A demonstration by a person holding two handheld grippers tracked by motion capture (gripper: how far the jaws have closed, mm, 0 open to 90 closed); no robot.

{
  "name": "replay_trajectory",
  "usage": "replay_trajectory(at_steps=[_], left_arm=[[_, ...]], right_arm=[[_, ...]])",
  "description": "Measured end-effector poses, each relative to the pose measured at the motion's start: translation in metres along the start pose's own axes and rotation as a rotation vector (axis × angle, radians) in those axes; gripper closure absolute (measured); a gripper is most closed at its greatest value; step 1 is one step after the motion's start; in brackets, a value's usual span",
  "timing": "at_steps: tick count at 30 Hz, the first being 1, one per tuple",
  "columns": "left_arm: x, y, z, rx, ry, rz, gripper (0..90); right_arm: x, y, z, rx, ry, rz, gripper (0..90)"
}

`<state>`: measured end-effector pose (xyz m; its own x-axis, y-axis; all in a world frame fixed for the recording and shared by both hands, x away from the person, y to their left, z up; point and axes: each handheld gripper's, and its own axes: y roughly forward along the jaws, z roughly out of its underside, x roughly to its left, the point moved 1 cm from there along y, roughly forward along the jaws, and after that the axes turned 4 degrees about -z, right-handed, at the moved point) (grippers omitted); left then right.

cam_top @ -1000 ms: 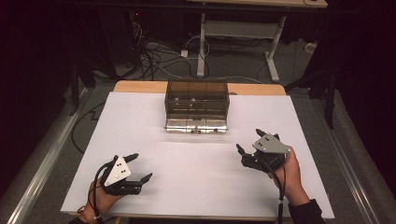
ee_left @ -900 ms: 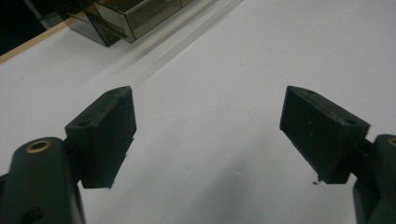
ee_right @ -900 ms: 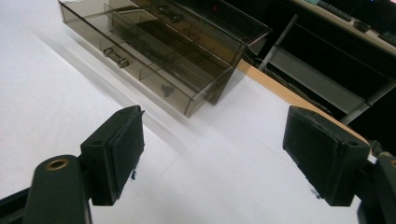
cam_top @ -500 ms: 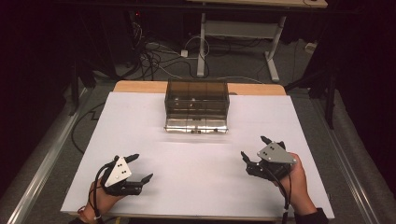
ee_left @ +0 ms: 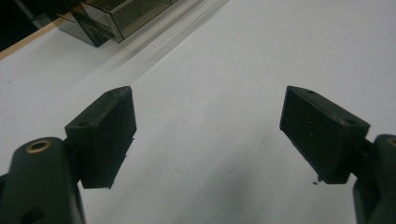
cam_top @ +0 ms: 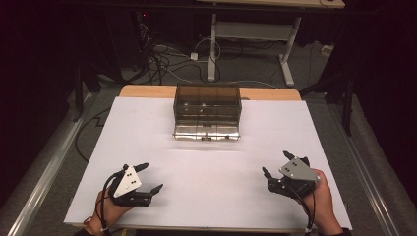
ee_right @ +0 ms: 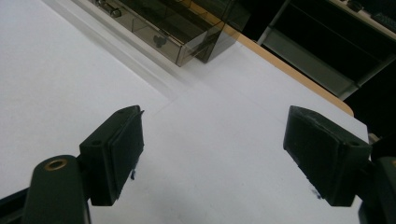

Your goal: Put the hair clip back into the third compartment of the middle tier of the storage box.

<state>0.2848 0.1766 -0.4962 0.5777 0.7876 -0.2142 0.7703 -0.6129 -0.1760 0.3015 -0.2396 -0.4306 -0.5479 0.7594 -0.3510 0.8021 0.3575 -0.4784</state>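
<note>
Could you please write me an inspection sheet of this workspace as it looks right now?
Surface: white sheet over a wooden table; wood shows along the far edge.
Job's things: smoky clear drawer box at the far centre, apart from both grippers.
Clutter: nothing seen on the sheet.
Grippers: left gripper near the front left, jaws open, holding nothing; right gripper near the front right, jaws open, holding nothing.
Cables: a cable trails from each gripper past the wrist; loose floor cables beyond the table.
Surroundings: dark room, desk frame behind.
</note>
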Motion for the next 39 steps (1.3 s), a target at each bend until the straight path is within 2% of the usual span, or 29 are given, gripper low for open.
replay_trajectory(at_steps=[8, 14, 23, 27, 29, 32, 35, 39], left_arm=[[0.0, 0.002, 0.001, 0.007, 0.005, 0.004, 17.9], [-0.001, 0.003, 0.003, 0.017, 0.011, 0.007, 17.9], [0.0, 0.003, 0.001, 0.01, 0.004, 0.0, 17.9], [0.001, 0.002, 0.001, 0.013, 0.011, 0.002, 17.9], [0.001, 0.001, 0.0, 0.004, 0.008, 0.001, 17.9], [0.003, 0.001, -0.003, -0.006, -0.01, 0.001, 17.9], [0.002, 0.001, -0.001, 0.002, -0.001, 0.003, 17.9], [0.002, 0.001, -0.001, 0.005, -0.002, 0.006, 17.9]], right_arm=[[-0.004, -0.007, 0.011, -0.012, 0.002, 0.003, 20.2], [-0.008, -0.011, 0.022, 0.0, -0.001, 0.017, 20.2], [-0.013, -0.015, 0.035, -0.019, 0.038, 0.023, 20.2], [-0.012, -0.015, 0.042, -0.008, 0.022, 0.04, 20.2], [-0.012, -0.015, 0.045, 0.0, 0.03, 0.034, 20.2], [-0.014, -0.018, 0.047, -0.021, 0.051, 0.033, 20.3], [-0.014, -0.021, 0.05, -0.036, 0.053, 0.032, 20.3], [-0.016, -0.022, 0.058, -0.027, 0.066, 0.038, 20.4]])
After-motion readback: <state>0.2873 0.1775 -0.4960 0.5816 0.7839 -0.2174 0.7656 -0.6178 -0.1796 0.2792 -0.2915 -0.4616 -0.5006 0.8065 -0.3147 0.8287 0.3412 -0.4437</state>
